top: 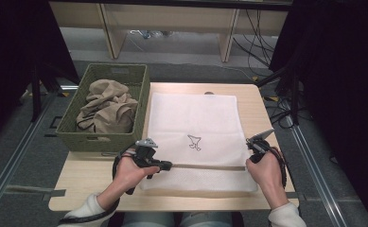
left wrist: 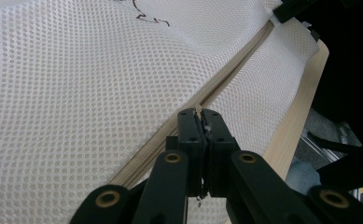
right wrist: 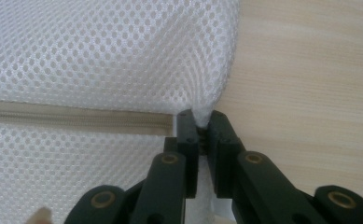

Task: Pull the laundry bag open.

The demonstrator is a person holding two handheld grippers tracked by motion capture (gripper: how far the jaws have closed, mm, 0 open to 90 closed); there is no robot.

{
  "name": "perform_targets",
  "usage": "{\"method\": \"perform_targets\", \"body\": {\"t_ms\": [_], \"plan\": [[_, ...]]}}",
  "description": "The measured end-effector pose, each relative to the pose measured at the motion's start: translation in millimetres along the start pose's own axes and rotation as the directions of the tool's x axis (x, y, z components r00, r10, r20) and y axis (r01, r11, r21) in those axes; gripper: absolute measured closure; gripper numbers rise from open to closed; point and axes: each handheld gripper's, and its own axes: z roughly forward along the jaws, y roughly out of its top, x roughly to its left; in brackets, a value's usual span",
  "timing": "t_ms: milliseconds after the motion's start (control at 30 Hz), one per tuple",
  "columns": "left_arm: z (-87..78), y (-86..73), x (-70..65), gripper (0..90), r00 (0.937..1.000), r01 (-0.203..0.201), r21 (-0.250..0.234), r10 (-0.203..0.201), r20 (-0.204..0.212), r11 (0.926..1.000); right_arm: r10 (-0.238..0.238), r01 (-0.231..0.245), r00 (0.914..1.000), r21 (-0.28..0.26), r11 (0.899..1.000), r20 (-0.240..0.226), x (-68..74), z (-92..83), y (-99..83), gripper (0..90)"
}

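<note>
A white mesh bag [top: 191, 118] with a small black drawing lies flat on the wooden table [top: 257, 99]. A beige zipper [top: 210, 166] runs across its near end. My left gripper [top: 170, 165] is at the zipper's left part. In the left gripper view its jaws [left wrist: 200, 114] are shut on a thin metal zipper pull, with the zipper [left wrist: 235, 65] stretching away ahead. My right gripper [top: 249, 153] is at the bag's right edge. In the right gripper view it [right wrist: 200, 119] is shut on a pinch of mesh [right wrist: 100, 46] just past the zipper's end [right wrist: 76, 119].
A green woven basket [top: 73, 130] holding crumpled beige cloth [top: 108, 106] stands at the table's left, touching the bag's side. Bare wood shows to the right of the bag and along the near edge. Cables and dark curtains lie beyond the table.
</note>
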Motion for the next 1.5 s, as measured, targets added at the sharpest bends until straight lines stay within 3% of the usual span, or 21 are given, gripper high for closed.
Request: {"method": "perform_targets", "body": {"t_ms": [133, 200, 267, 333, 533, 567, 600, 633, 700, 767, 800, 833, 900, 967, 1233, 1300, 1367, 1433, 1467, 1500], "plan": [[-0.6, -0.9, 0.3, 86.9, 1.0000, 0.004, 0.002, -0.004, 0.003, 1.0000, 0.002, -0.002, 1.0000, -0.009, 1.000, -0.003, 0.6, 0.5, 0.1, 84.9], [-1.3, -1.9, 1.0, 86.9, 1.0000, 0.005, 0.000, -0.005, 0.003, 1.0000, 0.003, -0.004, 0.9999, 0.018, 1.000, 0.010, 0.1, -0.8, 0.2, 84.9], [-2.7, -3.4, 2.1, 86.9, 0.9999, 0.012, 0.003, -0.012, -0.001, 0.9999, 0.042, -0.042, 0.9991, 0.003, 0.999, -0.007, 1.4, 0.8, 0.8, 84.9], [-4.2, -4.7, 4.0, 86.9, 0.9999, 0.012, 0.002, -0.012, -0.003, 0.9999, -0.001, 0.001, 1.0000, -0.006, 1.000, 0.008, -0.7, 1.3, -0.3, 84.9], [-7.5, -7.3, 6.9, 86.9, 0.9997, 0.022, 0.002, -0.022, -0.005, 0.9997, 0.024, -0.024, 0.9997, 0.011, 1.000, -0.008, 3.9, 1.4, 0.6, 84.9], [-7.9, -7.8, 7.2, 86.9, 0.9998, 0.022, 0.001, -0.022, -0.002, 0.9998, 0.060, -0.060, 0.9982, 0.016, 0.998, -0.005, 6.9, 0.9, 0.3, 84.9], [-8.3, -8.3, 7.6, 86.9, 0.9997, 0.022, 0.000, -0.022, -0.004, 0.9998, 0.060, -0.059, 0.9982, 0.013, 0.998, -0.009, 6.9, 1.5, 0.1, 84.9], [-8.7, -8.8, 8.1, 86.9, 0.9997, 0.025, 0.002, -0.025, -0.004, 0.9997, 0.018, -0.018, 0.9996, 0.004, 1.000, -0.020, 3.8, 2.3, -0.2, 84.9], [-8.8, -9.6, 8.5, 86.9, 0.9994, 0.033, 0.002, -0.033, -0.005, 0.9995, -0.002, 0.002, 0.9999, 0.008, 1.000, -0.016, 3.6, 1.6, -0.1, 84.9], [-10.7, -10.3, 9.8, 86.9, 0.9996, 0.028, 0.004, -0.028, -0.010, 0.9996, 0.000, 0.000, 1.0000, 0.007, 1.000, -0.003, 3.8, 1.5, 0.0, 84.9], [-11.9, -10.8, 10.7, 86.9, 0.9995, 0.031, 0.005, -0.031, -0.011, 0.9995, 0.043, -0.043, 0.9991, 0.007, 0.999, 0.001, 5.8, 1.6, -0.4, 84.9], [-12.4, -11.4, 10.9, 86.9, 0.9992, 0.037, 0.000, -0.037, -0.011, 0.9993, 0.025, -0.025, 0.9996, 0.013, 1.000, -0.012, 3.2, 1.8, 0.2, 84.9], [-13.1, -12.2, 11.8, 86.9, 0.9994, 0.033, 0.004, -0.033, -0.011, 0.9994, 0.047, -0.046, 0.9988, 0.014, 0.999, -0.018, 5.6, 1.1, 0.0, 84.9], [-13.3, -12.8, 12.4, 86.9, 0.9990, 0.042, 0.004, -0.042, -0.013, 0.9991, 0.000, 0.000, 1.0000, 0.012, 1.000, -0.008, 4.2, 0.8, -0.1, 84.9], [-14.8, -15.1, 14.1, 86.9, 0.9990, 0.042, 0.012, -0.042, -0.014, 0.9991, 0.046, -0.045, 0.9986, 0.033, 0.998, -0.024, 6.7, 3.0, 1.2, 84.9], [-17.6, -16.4, 16.3, 86.9, 0.9989, 0.043, 0.010, -0.043, -0.020, 0.9990, 0.014, -0.014, 0.9999, 0.014, 1.000, 0.002, 4.8, 3.8, -0.3, 84.9], [-21.0, -18.3, 18.1, 86.9, 0.9982, 0.053, 0.002, -0.053, -0.028, 0.9986, 0.036, -0.036, 0.9993, 0.013, 0.999, -0.007, 2.8, 3.2, -0.3, 84.9], [-23.3, -20.2, 19.9, 86.9, 0.9979, 0.058, 0.004, -0.058, -0.028, 0.9983, 0.004, -0.004, 1.0000, 0.013, 1.000, -0.005, 0.7, 1.7, -1.0, 84.9], [-23.7, -20.9, 20.2, 86.9, 0.9980, 0.057, 0.005, -0.056, -0.028, 0.9984, 0.044, -0.044, 0.9991, 0.020, 0.999, 0.000, 4.8, 0.9, -0.9, 84.9], [-24.1, -21.3, 20.5, 86.9, 0.9981, 0.054, 0.007, -0.054, -0.030, 0.9985, 0.043, -0.043, 0.9991, 0.012, 0.999, -0.007, 5.8, 1.8, -0.3, 84.9]]}}
